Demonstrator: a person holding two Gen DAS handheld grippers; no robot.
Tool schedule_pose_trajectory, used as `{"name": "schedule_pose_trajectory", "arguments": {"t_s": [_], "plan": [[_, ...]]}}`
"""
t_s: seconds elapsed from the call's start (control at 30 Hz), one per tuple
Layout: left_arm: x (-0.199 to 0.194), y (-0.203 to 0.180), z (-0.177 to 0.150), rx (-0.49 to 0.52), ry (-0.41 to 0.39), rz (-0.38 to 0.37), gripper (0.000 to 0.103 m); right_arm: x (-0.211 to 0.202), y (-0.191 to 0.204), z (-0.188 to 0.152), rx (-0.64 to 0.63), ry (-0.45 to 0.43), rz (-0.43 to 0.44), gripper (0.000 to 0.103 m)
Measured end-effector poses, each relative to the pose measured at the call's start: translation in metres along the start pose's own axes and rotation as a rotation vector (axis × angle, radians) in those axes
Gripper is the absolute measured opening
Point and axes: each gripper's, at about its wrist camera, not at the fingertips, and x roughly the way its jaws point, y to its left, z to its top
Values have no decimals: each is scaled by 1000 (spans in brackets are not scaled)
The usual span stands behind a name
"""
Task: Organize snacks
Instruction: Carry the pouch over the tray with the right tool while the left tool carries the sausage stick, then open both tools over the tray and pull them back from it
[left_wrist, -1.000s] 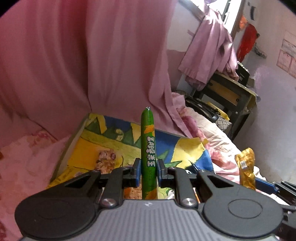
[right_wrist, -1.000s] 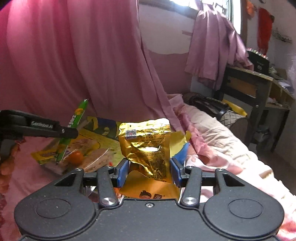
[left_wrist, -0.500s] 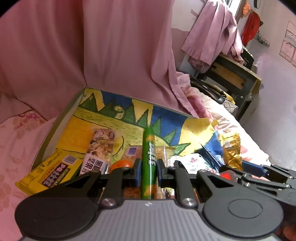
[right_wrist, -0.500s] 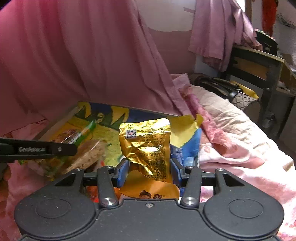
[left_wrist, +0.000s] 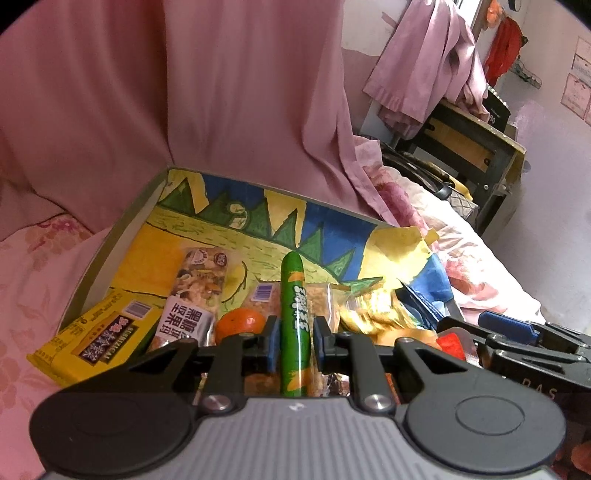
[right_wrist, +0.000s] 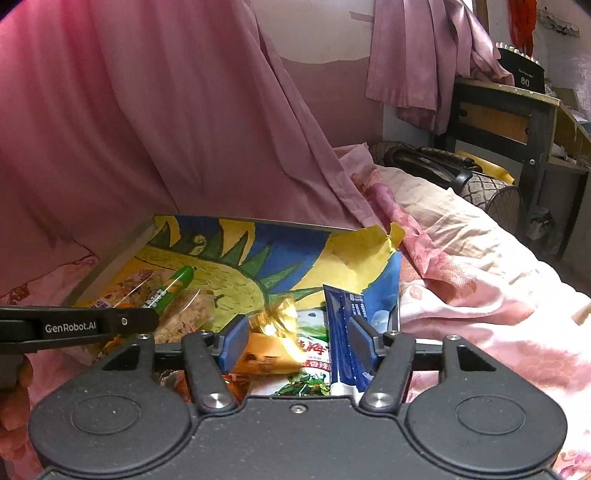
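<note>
The placing step is judged in hand: a green sausage stick (left_wrist: 293, 325) is held between the left gripper (left_wrist: 294, 341) jaws above the painted tray (left_wrist: 110, 251), the right gripper (right_wrist: 295, 341) is spread wide over a gold packet (right_wrist: 275, 314) lying there, and a gentle release is called for next.

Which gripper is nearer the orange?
Left. The left gripper, shut on the green stick, sits right beside the orange. The right gripper, open, is off to its right over the foil packets.
</note>
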Motion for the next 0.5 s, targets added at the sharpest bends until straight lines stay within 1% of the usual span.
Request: {"name": "schedule_pose_trajectory", "arguments": {"t_s": [0.1,0.2,0.23,0.27,0.33,0.4,0.47,0.5], "plan": [[-3,1,0,-13,-4,-6,28,-3,0,0,-2,-7,-4,66],[-9,-1,1,-22,-11,-9,36,-10,0,0,2,-26,-8,73],[-12,-2,2,-23,-18,-10,44,-14,0,1,2,-37,-8,77],[-15,-3,3,-24,-28,-2,54,-18,0,1,3,-49,-10,79],[-25,-6,4,-19,-60,22,58,-26,-1,2,1,-72,-13,81],[-34,-8,8,-15,-78,28,62,-35,-2,4,2,-98,-15,85],[-43,-10,11,-26,-94,34,76,-45,-3,6,9,-125,-17,88],[-48,-11,12,-32,-108,40,78,-50,-4,7,16,-138,-16,89]]}}
